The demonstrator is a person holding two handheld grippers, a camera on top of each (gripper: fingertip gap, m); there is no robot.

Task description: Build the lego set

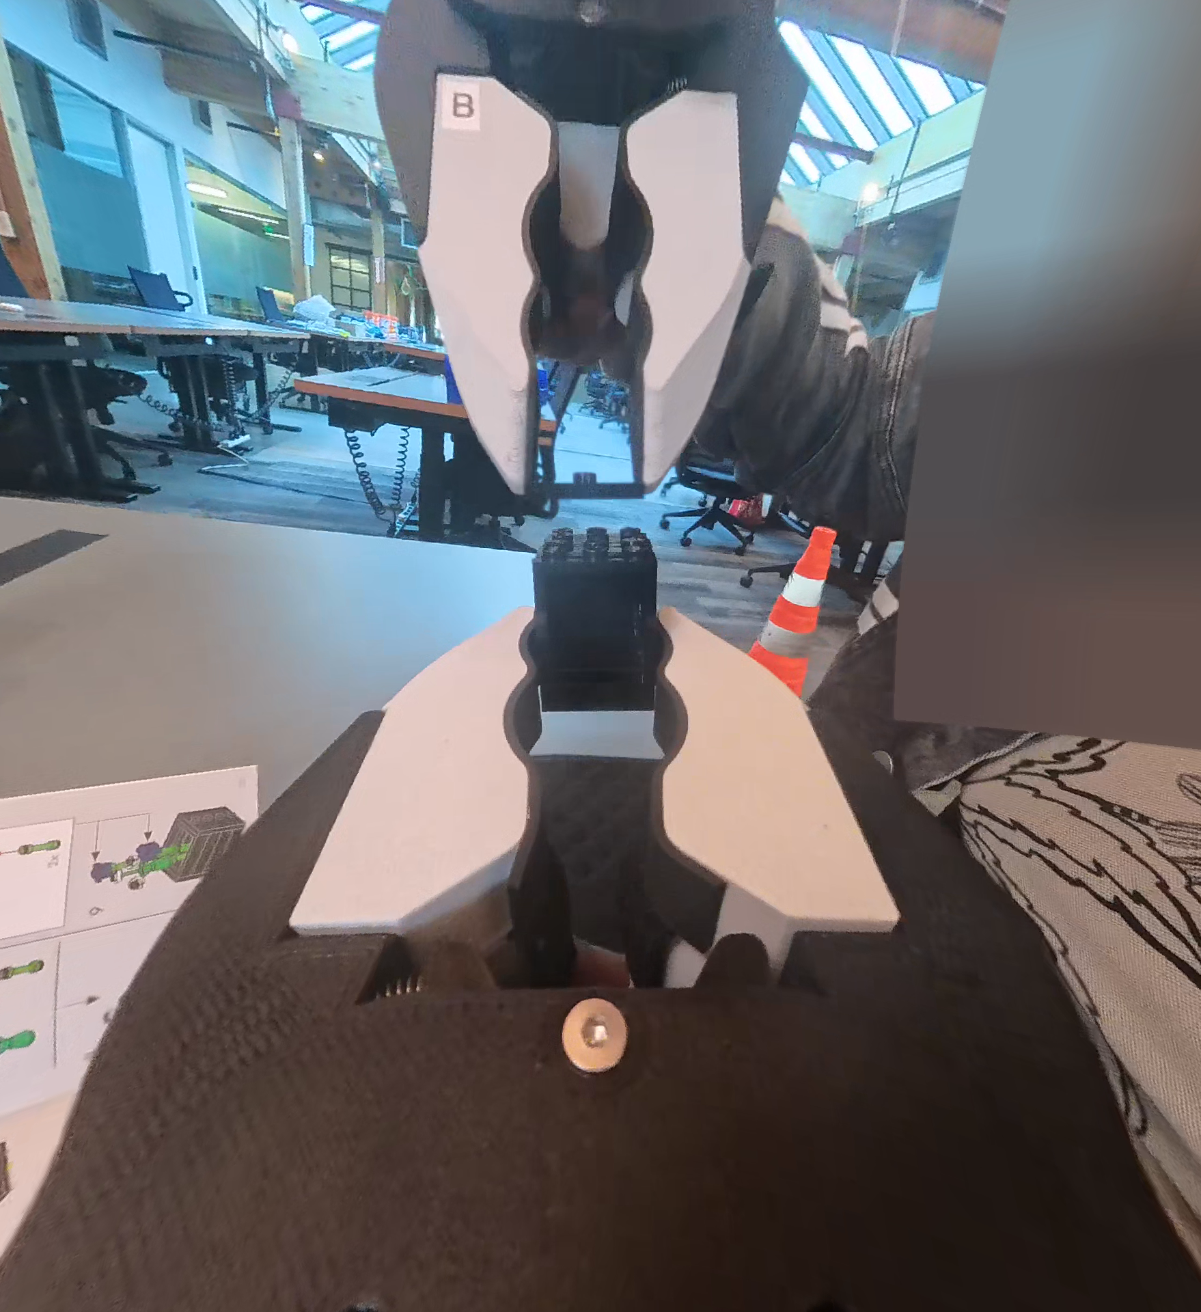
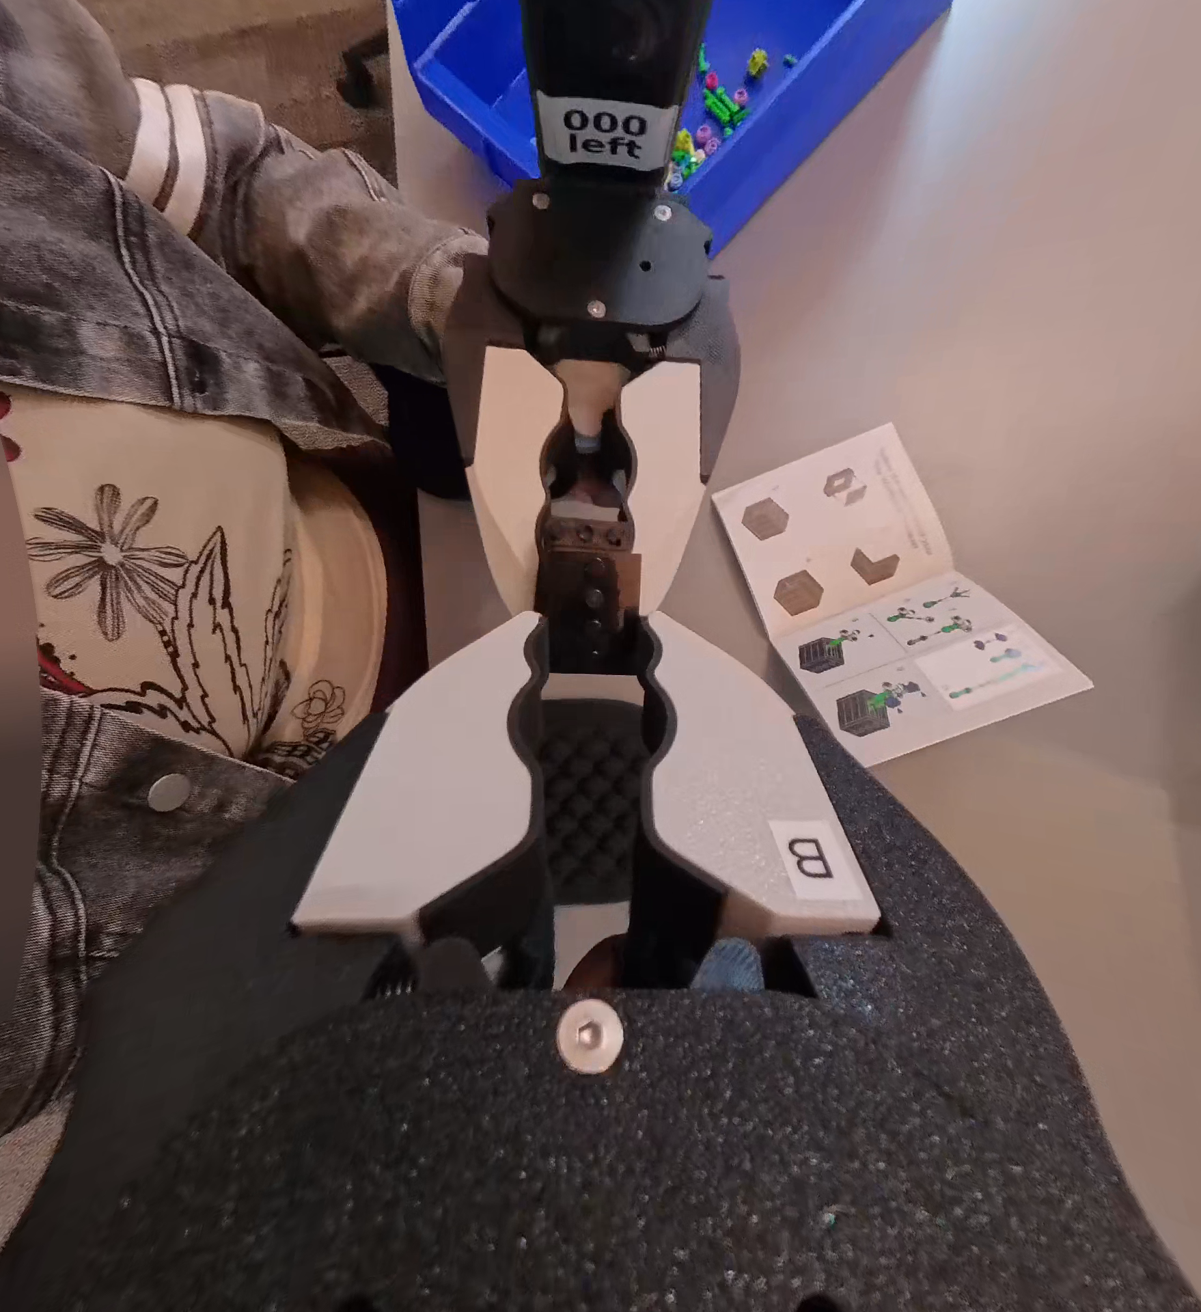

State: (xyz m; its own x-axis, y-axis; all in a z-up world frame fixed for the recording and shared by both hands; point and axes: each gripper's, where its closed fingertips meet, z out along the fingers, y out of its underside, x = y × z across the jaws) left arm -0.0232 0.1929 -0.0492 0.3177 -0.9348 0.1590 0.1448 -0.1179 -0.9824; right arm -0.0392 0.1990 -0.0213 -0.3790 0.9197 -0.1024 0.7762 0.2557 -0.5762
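Observation:
My left gripper (image 1: 594,619) is shut on a black studded lego block (image 1: 594,568) and holds it upright above the grey table (image 1: 228,639). My right gripper (image 1: 585,484) comes in from above. It is shut on a thin black plate (image 1: 587,490), which hangs a small gap above the block's studs. In the right wrist view, my right gripper (image 2: 592,625) grips the plate (image 2: 594,639). Just beyond it the left gripper (image 2: 587,575) holds the block (image 2: 583,534). The two pieces are nearly in line.
An open instruction booklet (image 2: 903,603) lies on the table; it also shows in the left wrist view (image 1: 51,887). A blue bin (image 2: 484,71) holds small green and pink pieces (image 2: 718,99). The person's jacket sleeve (image 2: 299,234) and patterned shirt (image 1: 1116,887) are close by. An orange cone (image 1: 796,610) stands on the floor beyond. My two grippers' fingertips are within a few centimetres of each other.

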